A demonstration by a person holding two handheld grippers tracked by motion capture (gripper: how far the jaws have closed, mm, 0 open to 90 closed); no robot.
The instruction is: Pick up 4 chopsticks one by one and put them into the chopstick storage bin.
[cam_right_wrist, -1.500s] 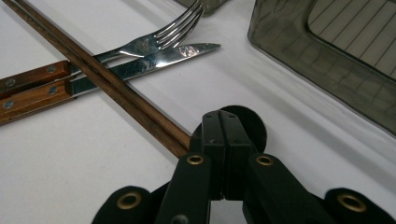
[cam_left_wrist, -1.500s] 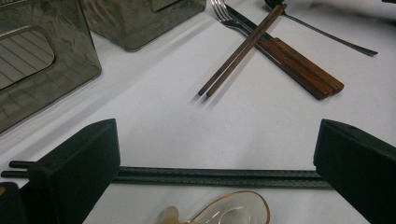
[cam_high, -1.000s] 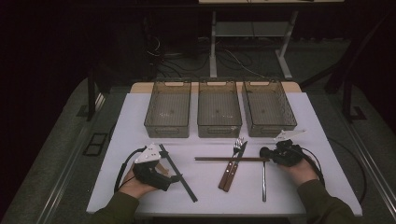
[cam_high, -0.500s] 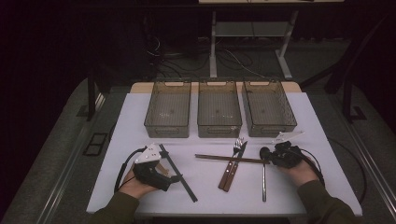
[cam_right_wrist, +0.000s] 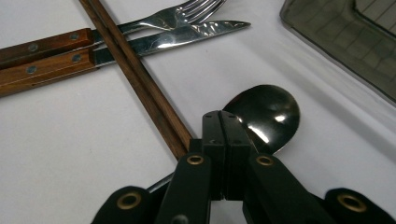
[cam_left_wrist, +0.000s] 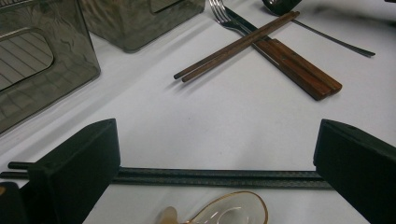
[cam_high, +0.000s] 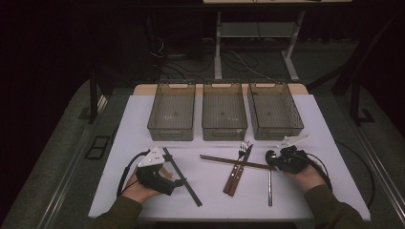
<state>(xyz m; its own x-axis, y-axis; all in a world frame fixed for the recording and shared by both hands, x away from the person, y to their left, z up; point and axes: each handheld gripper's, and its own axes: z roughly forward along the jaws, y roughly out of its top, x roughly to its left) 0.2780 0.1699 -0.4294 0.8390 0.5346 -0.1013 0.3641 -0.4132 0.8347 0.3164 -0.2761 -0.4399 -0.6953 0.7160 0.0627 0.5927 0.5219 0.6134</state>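
Black spoon (cam_right_wrist: pixel 264 116) lies on the worktop at 3 o'clock of the brown chopsticks (cam_right_wrist: pixel 135 77); your right tongs (cam_right_wrist: pixel 226 133) are pinched shut, empty, over its neck. Open before gripping. Left tongs (cam_left_wrist: pixel 210 154) gape wide, empty.

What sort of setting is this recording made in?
Likely a lab or data-collection workstation, not a kitchen: a white table holds three identical smoky plastic bins in a row, cutlery such as a wooden-handled fork is laid out before them, and cables trail over the dark floor behind.
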